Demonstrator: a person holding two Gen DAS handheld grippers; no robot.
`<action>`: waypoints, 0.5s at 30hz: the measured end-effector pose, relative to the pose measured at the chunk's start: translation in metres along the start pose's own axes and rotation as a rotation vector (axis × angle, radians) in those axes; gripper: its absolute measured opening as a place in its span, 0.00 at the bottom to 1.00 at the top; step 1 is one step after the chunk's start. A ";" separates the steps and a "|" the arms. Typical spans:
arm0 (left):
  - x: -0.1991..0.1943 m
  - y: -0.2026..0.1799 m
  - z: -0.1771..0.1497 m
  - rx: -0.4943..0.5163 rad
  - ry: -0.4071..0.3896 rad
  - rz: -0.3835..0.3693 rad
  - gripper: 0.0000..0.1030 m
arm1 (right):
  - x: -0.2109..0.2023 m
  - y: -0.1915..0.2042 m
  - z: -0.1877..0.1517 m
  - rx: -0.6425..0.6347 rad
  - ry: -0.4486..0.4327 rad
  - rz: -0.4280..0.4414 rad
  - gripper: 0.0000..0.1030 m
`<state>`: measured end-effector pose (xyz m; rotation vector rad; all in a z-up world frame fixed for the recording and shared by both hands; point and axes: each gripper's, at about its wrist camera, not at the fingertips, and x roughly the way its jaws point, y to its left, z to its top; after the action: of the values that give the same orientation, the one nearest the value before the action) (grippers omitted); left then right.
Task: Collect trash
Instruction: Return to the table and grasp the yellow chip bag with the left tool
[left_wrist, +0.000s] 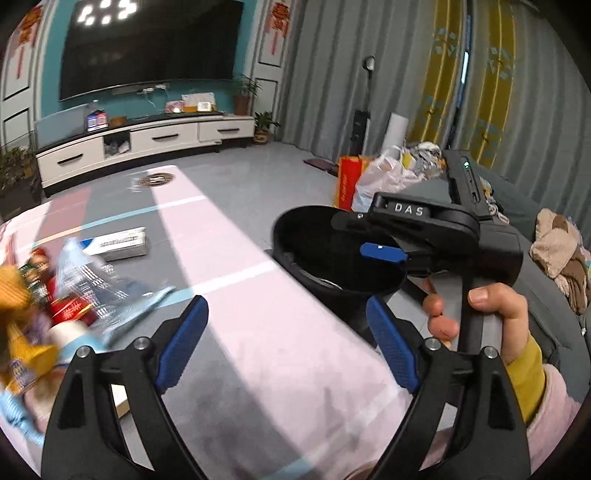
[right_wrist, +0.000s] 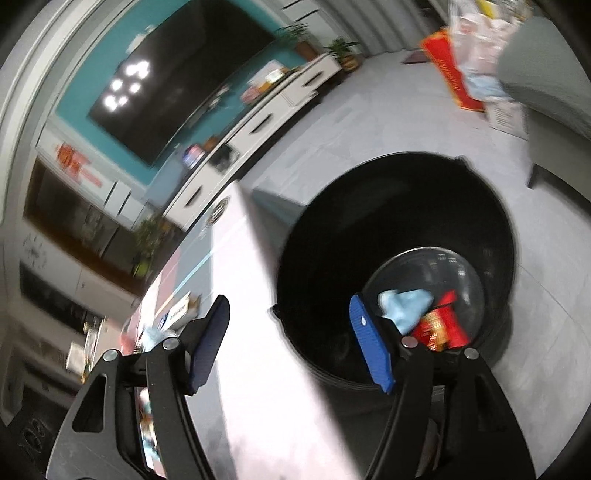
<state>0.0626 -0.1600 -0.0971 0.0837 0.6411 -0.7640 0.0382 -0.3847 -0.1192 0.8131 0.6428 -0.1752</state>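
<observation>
A black round trash bin (right_wrist: 399, 236) stands on the floor beside the table; it also shows in the left wrist view (left_wrist: 325, 251). Inside it lie a red wrapper (right_wrist: 441, 325) and a light blue wrapper (right_wrist: 404, 301). My right gripper (right_wrist: 291, 341) is open and empty, at the table edge by the bin's rim. In the left wrist view the right gripper (left_wrist: 384, 253) hangs over the bin. My left gripper (left_wrist: 284, 339) is open and empty above the table. A pile of wrappers (left_wrist: 55, 295) lies blurred at its left.
The table has a pink and grey cloth (left_wrist: 258, 350). A white box (left_wrist: 118, 242) lies further back on it. A TV cabinet (left_wrist: 140, 142) stands against the far wall. Bags (left_wrist: 380, 177) sit on the floor by a grey sofa (left_wrist: 535, 295).
</observation>
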 end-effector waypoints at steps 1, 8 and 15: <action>-0.011 0.009 -0.002 -0.016 -0.024 0.015 0.85 | 0.001 0.008 -0.003 -0.029 0.006 0.005 0.65; -0.087 0.070 -0.015 -0.149 -0.228 0.296 0.89 | 0.017 0.069 -0.037 -0.233 0.061 0.039 0.65; -0.131 0.142 -0.030 -0.327 -0.239 0.410 0.92 | 0.037 0.119 -0.070 -0.414 0.103 0.052 0.66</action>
<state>0.0715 0.0333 -0.0691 -0.1704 0.4915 -0.2616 0.0805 -0.2495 -0.1031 0.4400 0.7236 0.0486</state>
